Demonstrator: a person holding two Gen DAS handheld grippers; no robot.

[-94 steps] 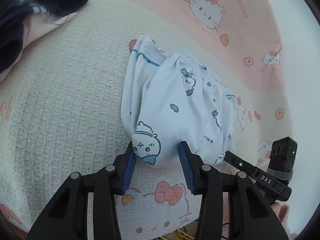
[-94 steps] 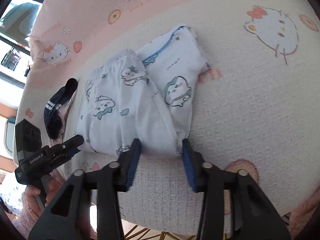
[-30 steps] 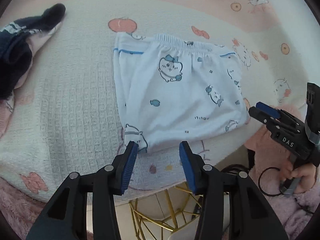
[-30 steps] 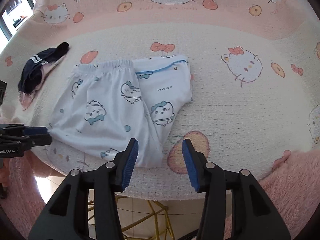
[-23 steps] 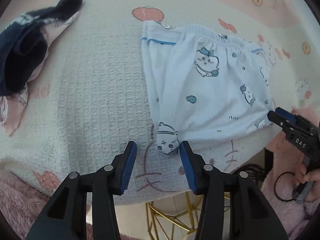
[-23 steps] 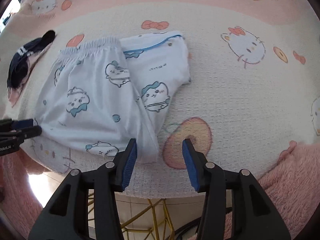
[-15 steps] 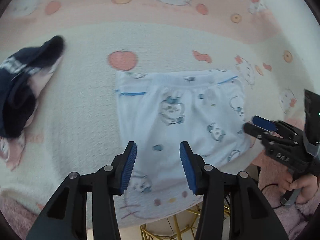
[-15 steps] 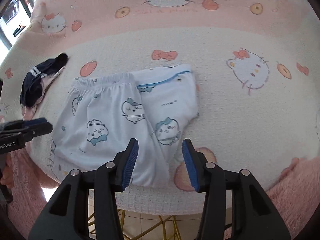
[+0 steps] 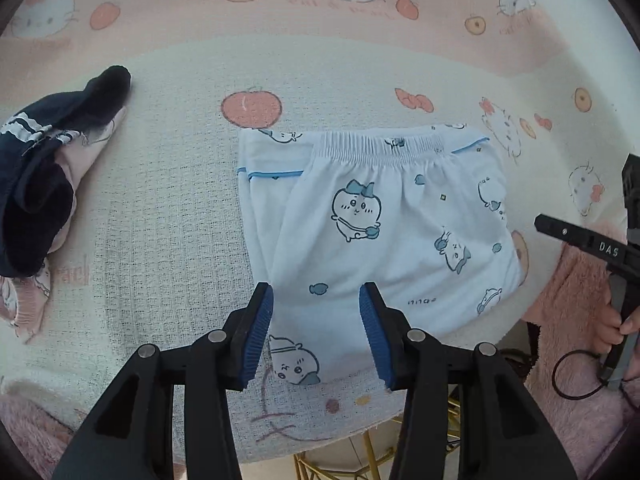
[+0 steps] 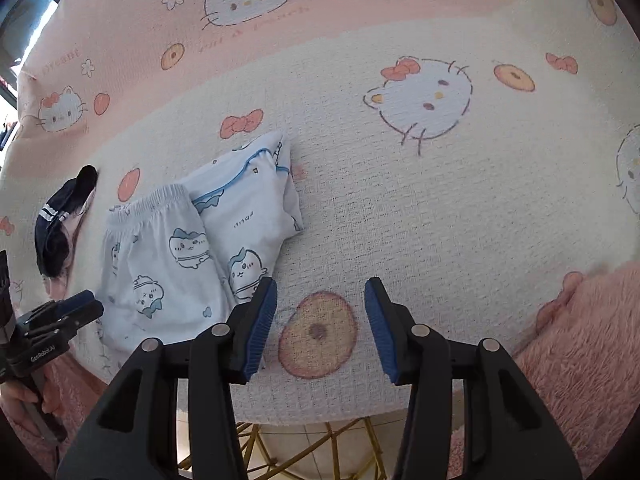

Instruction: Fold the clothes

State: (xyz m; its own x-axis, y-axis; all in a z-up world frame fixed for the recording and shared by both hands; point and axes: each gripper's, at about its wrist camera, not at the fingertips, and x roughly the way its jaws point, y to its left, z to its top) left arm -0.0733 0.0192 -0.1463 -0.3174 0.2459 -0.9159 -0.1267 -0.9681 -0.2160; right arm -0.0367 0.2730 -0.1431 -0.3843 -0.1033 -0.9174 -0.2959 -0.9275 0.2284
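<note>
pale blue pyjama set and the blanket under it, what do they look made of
Pale blue pyjama set: likely thin cotton jersey, matte, soft creases, gathered elastic waistband. Blanket: apparently woven waffle-textured cloth, matte, with a visible grid of small squares and printed cartoon motifs.

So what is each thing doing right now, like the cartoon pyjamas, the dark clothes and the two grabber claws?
Pale blue cartoon-print pyjama set: folded, lying flat on the blanket.
Dark navy and pink clothes: crumpled in a heap, not folded.
Cream and pink cat-print blanket: spread flat over the table.
Left gripper: open, empty, above the pyjamas' near edge.
Right gripper: open, empty, over bare blanket beside the pyjamas.
</note>
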